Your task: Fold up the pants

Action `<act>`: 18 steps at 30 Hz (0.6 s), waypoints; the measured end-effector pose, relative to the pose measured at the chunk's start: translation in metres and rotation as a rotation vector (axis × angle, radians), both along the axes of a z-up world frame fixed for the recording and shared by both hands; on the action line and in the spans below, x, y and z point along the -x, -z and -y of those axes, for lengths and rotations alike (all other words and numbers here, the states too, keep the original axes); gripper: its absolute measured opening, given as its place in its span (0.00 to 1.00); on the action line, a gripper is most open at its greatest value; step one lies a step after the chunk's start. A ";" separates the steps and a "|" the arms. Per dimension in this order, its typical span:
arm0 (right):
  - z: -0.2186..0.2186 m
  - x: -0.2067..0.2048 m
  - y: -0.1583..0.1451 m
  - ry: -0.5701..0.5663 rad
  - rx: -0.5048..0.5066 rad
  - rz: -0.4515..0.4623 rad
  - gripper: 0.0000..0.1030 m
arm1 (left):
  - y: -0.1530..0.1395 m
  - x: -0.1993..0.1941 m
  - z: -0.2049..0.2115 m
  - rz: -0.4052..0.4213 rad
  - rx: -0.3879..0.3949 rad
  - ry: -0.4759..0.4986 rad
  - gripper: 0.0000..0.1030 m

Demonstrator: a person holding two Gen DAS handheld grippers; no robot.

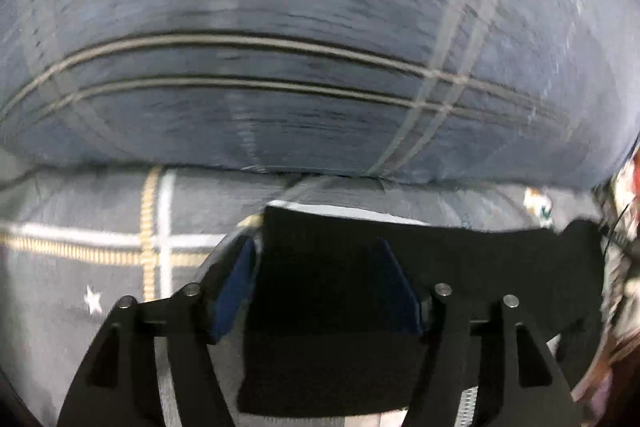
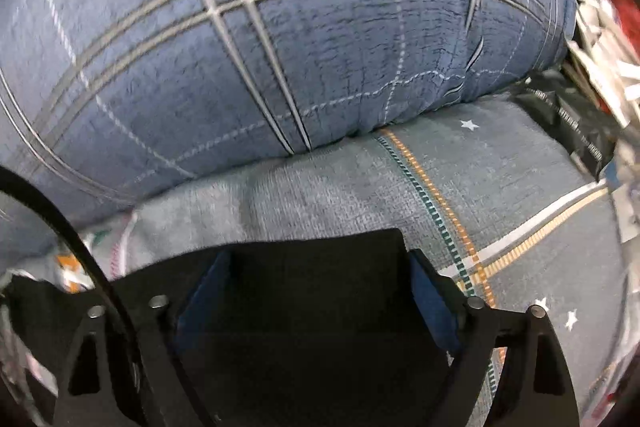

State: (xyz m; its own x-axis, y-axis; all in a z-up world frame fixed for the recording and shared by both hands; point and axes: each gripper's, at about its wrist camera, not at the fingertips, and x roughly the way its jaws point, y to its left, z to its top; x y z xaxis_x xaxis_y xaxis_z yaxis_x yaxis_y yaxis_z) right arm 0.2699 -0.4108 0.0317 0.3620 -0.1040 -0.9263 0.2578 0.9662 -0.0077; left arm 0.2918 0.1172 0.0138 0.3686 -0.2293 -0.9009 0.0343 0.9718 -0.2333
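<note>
right claw [image 2: 316, 291] w/ black pants [image 2: 304, 327] betw fingers, over grey bedsheet [image 2: 540, 187]

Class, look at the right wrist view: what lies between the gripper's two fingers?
Black pants fill the gap of the right gripper, above the grey bedsheet; the right wrist view shows it.

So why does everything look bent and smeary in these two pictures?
Left wrist view: the blue quilt is streaked sideways by motion blur, and the wide lens bows its stripes. Right wrist view: sharper, the quilt's weave shows, though the edges smear and the corners go black. In both, the black pants between the fingers show almost no detail.
</note>
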 end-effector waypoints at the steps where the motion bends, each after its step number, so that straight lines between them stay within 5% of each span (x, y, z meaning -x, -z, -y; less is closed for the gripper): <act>1: -0.005 0.000 0.001 -0.013 0.032 0.001 0.49 | -0.001 -0.002 0.008 -0.001 -0.027 0.014 0.05; 4: -0.015 0.004 -0.006 -0.026 0.033 0.015 0.22 | -0.018 0.004 0.018 0.040 -0.053 0.039 0.06; 18: -0.007 0.078 -0.093 -0.012 -0.139 0.218 0.16 | -0.134 0.087 -0.014 0.303 -0.051 0.019 0.06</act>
State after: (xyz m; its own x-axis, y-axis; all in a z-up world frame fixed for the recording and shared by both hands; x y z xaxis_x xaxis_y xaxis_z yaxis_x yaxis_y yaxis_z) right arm 0.1918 -0.4033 0.1245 0.5550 0.0249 -0.8315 0.2271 0.9570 0.1802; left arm 0.2051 0.1310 0.1477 0.6183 -0.1960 -0.7611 0.1127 0.9805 -0.1609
